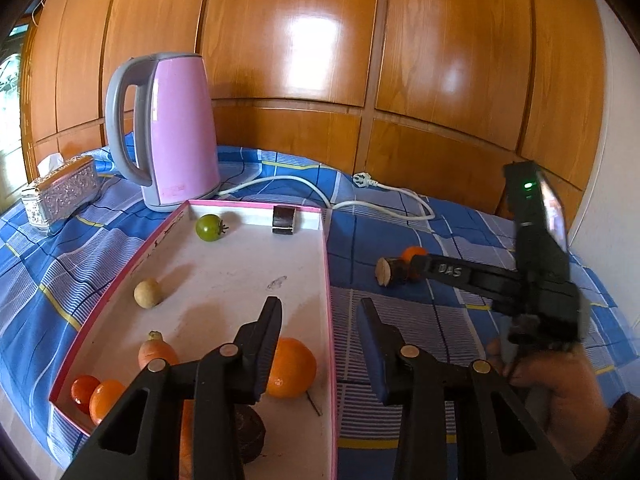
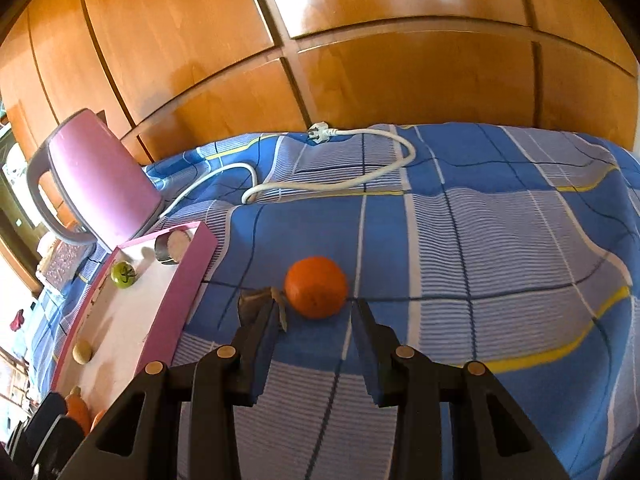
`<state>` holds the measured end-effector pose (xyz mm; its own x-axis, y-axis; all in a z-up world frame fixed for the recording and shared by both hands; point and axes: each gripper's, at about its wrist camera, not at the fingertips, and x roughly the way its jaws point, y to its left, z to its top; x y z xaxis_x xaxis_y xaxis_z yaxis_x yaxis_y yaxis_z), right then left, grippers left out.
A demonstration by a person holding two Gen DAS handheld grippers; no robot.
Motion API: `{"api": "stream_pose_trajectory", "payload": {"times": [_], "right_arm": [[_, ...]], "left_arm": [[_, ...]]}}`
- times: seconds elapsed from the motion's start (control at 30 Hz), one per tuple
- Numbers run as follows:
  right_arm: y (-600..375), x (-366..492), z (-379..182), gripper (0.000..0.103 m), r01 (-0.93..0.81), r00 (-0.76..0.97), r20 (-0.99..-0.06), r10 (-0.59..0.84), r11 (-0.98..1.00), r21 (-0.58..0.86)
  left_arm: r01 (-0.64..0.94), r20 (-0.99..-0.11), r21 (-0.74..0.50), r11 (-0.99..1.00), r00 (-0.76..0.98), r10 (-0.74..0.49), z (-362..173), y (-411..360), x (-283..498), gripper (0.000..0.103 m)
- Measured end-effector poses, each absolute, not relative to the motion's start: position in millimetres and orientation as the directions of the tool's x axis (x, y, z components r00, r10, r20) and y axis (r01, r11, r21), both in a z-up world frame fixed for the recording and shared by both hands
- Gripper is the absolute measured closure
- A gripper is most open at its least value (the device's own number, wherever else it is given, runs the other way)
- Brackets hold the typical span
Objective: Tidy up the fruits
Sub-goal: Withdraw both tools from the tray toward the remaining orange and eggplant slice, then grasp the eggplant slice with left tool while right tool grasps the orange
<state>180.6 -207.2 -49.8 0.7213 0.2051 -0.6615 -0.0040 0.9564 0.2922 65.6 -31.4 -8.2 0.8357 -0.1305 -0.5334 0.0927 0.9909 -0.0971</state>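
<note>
Blue checked cloth [image 2: 500, 240] covers the surface, and the small round orange fruit [image 2: 316, 286] sits on it just beyond the right gripper [image 2: 316, 320], whose jaws stand apart with nothing between them. A brown cut stub [image 2: 256, 304] lies at the fruit's left. Further left, the pink-rimmed white tray [image 1: 326, 280] holds a big orange [image 1: 292, 368], a green tomato [image 1: 208, 227], a pale round fruit [image 1: 147, 293] and a carrot [image 1: 154, 350]. The left gripper [image 1: 320, 312] hovers over the tray's right wall, jaws parted and empty. A lilac electric kettle [image 1: 176, 132] stands at the far left.
</note>
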Motion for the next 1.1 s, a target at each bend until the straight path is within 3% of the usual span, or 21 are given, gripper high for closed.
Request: {"api": "stream_pose_trajectory", "payload": {"times": [0.2,0.47,0.67,0.83,1.1], "right_arm": [[-208,194,-54,0.065,0.0,0.717,-0.66,0.223,0.947,0.321],[-218,190,-52,0.078,0.024,0.723,-0.652,0.228,0.935,0.353],[-229,192,-59,0.078,0.071,0.702,-0.678,0.218,0.926,0.371],[-245,192,-61,0.078,0.104,0.702,-0.674,0.23,0.903,0.416],[-253,196,-60,0.077,0.064,0.695,-0.646,0.315,0.868,0.493]], "left_arm": [[0.086,-0.553,-0.102,0.991,0.824,-0.128,-10,-33,71,0.064],[0.107,-0.561,-0.107,0.989,0.814,-0.149,-8,-42,76,0.064],[0.144,-0.563,-0.108,0.984,0.807,-0.18,0,-62,91,0.064],[0.16,-0.617,-0.152,0.975,0.756,-0.22,-3,-77,118,0.071],[0.184,-0.666,-0.183,0.966,0.7,-0.259,-18,-101,154,0.072]]}}
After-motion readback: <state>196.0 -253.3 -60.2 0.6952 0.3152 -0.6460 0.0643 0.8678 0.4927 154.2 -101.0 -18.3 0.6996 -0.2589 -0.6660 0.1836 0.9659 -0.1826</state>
